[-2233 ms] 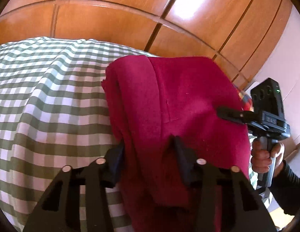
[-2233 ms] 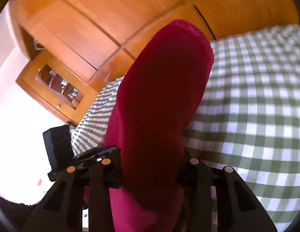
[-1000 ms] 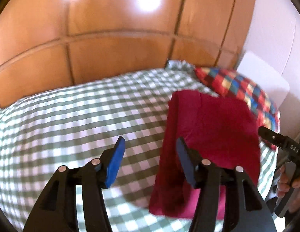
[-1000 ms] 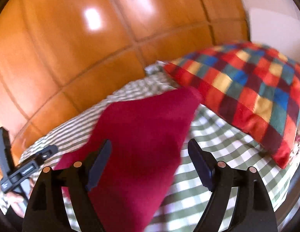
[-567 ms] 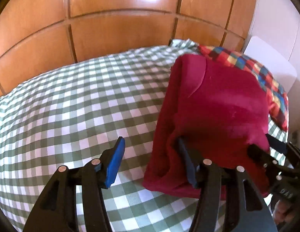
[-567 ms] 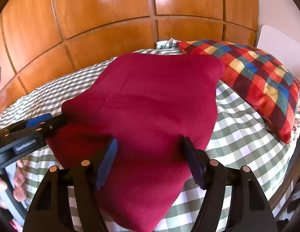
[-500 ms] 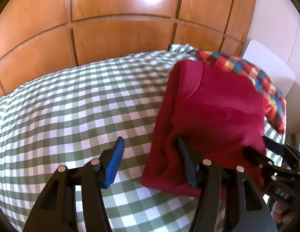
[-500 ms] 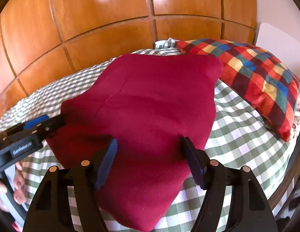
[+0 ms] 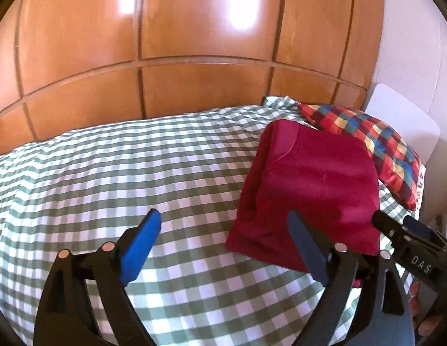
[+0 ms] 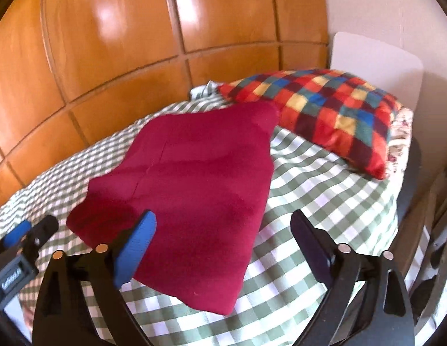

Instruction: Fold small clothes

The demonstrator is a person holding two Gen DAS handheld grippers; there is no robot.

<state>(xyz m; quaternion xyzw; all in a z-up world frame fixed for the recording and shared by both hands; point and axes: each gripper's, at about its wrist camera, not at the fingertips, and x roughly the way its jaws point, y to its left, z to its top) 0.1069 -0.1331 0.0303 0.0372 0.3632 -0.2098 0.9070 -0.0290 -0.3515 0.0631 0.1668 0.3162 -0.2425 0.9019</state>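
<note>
A folded dark red garment (image 9: 313,184) lies flat on the green-and-white checked bedspread (image 9: 137,167), near the colourful pillow. My left gripper (image 9: 223,245) is open and empty, held just in front of the garment's near left corner. My right gripper (image 10: 223,245) is open and empty, just above the garment's (image 10: 194,184) near right edge. The right gripper also shows at the right of the left wrist view (image 9: 408,242), and the left gripper at the left of the right wrist view (image 10: 27,236).
A multicoloured checked pillow (image 10: 324,112) lies behind and to the right of the garment. A wooden panelled wall (image 9: 165,57) runs behind the bed. A white headboard (image 10: 373,63) stands behind the pillow. The bed's right edge (image 10: 396,201) drops off beside wooden furniture.
Both grippers let go of the red garment, which now lies folded on the bed. Both have since drawn back a little and stay open.
</note>
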